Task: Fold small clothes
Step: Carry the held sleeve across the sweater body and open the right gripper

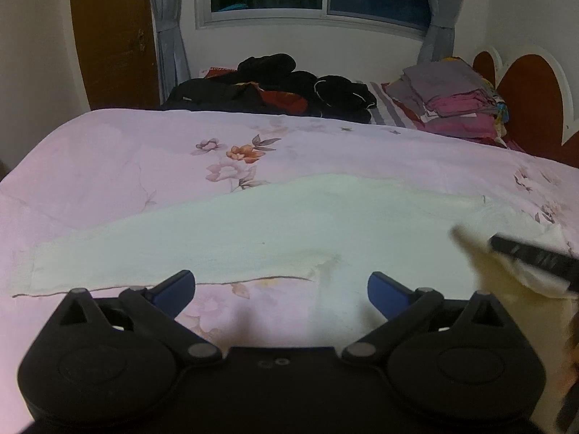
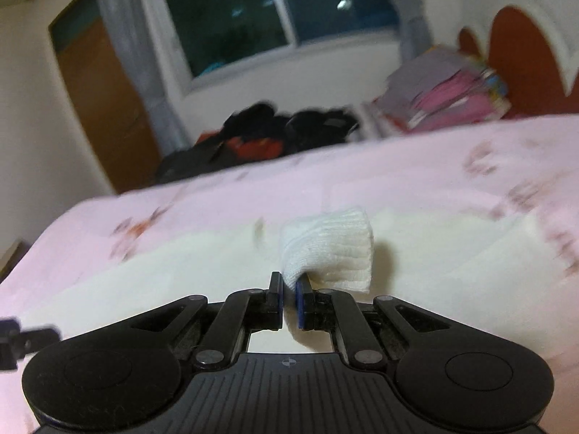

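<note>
Cloth: white ribbed cloth [image 2: 333,249], small and bunched; one corner is pinched in the right claw [image 2: 289,291] and the rest hangs clear above the bed, apparently lifted to carry it over.
Right claw: clenched on the cloth corner, pads nearly meeting, which keeps thin fabric from slipping.
Left claw: left claw [image 1: 280,289] is released and empty, spread wide just over the towel's near edge, probably ready to take a second corner.
Towel: pale towel [image 1: 253,224] lies flat on the pink bedspread [image 1: 108,166], seemingly serving as the folding spot.
Far end: dark clothes [image 1: 289,86] and a folded stack [image 1: 459,101] sit well apart, by the window.
</note>
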### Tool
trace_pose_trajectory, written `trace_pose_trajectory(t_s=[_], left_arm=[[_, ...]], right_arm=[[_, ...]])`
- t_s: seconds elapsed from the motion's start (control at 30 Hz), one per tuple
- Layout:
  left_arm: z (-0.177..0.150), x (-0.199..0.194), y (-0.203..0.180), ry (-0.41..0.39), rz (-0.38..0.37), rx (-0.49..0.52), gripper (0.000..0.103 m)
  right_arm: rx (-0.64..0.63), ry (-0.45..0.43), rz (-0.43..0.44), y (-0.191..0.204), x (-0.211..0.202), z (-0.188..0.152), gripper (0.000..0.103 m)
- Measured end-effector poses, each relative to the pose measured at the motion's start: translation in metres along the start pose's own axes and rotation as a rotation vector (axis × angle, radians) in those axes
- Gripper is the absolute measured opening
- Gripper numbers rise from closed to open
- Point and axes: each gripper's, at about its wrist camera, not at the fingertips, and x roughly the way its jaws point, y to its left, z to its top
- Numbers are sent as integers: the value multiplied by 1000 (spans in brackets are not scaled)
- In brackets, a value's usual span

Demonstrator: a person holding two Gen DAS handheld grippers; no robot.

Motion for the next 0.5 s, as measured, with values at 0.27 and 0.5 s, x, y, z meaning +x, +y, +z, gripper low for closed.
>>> trace_pose_trajectory(t_s=[0.27, 0.5], left_arm=[[5, 22, -20, 46, -132, -2, 101], [-6, 73, -53, 234, -275, -86, 97]], right_arm=[[-19, -9, 11, 7, -16, -15, 74], [-32, 1, -159, -44, -54, -25, 74]])
